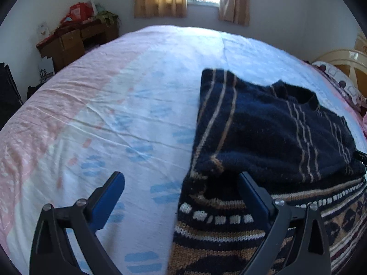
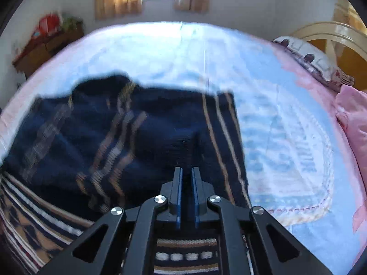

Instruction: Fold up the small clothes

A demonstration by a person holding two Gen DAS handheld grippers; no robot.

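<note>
Holding your left gripper (image 1: 181, 197) wide open over navy tan-striped knitted sweater (image 1: 263, 133) edge | right gripper (image 2: 187, 192) nearly closed above it, pinching nothing | readable writing: none

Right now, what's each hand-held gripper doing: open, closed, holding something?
Left hand-held gripper: open, holding nothing.
Right hand-held gripper: nearly closed over the sweater; grip unclear.

Black gripper (image 1: 181, 183) frames, blue pads, silver screws.

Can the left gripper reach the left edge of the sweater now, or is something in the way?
Probably yes. The left gripper is open and the sweater edge lies between its fingers on the bed, with nothing on top of it.
</note>
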